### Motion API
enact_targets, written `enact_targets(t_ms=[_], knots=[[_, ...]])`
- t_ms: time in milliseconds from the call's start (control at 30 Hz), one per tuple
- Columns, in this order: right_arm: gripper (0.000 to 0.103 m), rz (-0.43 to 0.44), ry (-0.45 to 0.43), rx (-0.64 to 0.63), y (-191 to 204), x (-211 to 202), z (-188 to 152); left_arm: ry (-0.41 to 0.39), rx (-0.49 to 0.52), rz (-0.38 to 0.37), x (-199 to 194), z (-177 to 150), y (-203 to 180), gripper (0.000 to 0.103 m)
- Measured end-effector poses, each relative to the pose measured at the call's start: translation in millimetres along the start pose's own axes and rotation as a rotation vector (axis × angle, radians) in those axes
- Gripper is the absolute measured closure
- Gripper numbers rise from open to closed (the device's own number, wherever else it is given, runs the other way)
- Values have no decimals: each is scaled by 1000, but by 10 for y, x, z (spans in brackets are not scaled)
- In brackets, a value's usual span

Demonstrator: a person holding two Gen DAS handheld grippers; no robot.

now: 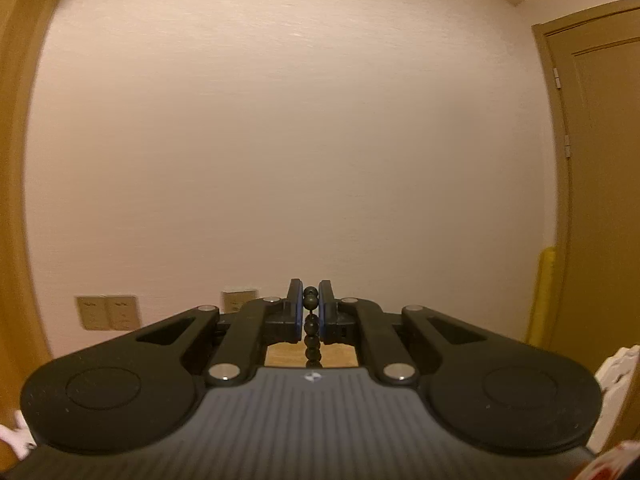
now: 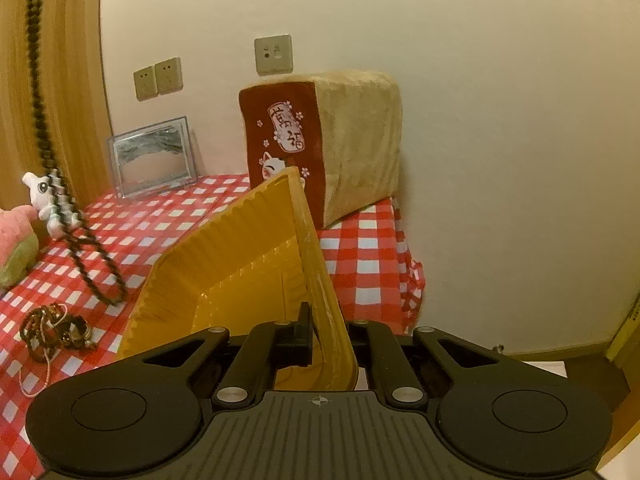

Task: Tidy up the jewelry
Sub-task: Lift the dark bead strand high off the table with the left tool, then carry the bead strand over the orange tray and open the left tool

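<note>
While left tool (image 1: 311, 300) pinches a bead necklace (image 1: 311, 322), right tool (image 2: 326, 328) clamped — gripping yellow tray (image 2: 240, 248) rim.

Beyond the fingers and far to their left, the dark bead strand (image 2: 38, 80) runs off the top edge, its lower loop blurred. The yellow tray (image 2: 224, 256) hides the right finger (only its rim shows there). Below the left-view fingers, the beads (image 1: 311, 334) vanish behind the gripper body.
</note>
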State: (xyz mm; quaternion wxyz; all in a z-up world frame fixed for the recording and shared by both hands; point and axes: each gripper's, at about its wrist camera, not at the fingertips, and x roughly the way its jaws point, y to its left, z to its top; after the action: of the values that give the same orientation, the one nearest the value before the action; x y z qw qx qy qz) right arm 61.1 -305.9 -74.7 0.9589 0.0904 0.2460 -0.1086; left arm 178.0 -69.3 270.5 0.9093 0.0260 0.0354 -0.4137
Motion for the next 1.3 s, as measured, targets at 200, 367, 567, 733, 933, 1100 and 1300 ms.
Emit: enact_targets(t_ms=[200,367,567,733,933,1100,1300], knots=[[95,4,-5,2,12,-7,12,112,-76,-85,309,-386,-147,97],[95,5,-3,5,-2,-21,7,263,-144,-122,599,-918,-264,97],[95,5,-1,11,-13,-17,-1,439,-265,-134,910,-1625,-313,97],[95,5,3,13,-29,-3,-3,549,-338,-118,1078,-2122,-367,97],[95,4,7,18,-43,29,-1,667,-370,-57,1148,-2708,-434,93],[96,4,13,26,-58,41,-9,724,-409,-29,1076,-3011,-441,80],[96,-2,17,26,-65,41,-23,716,-409,20,819,-3077,-416,75]])
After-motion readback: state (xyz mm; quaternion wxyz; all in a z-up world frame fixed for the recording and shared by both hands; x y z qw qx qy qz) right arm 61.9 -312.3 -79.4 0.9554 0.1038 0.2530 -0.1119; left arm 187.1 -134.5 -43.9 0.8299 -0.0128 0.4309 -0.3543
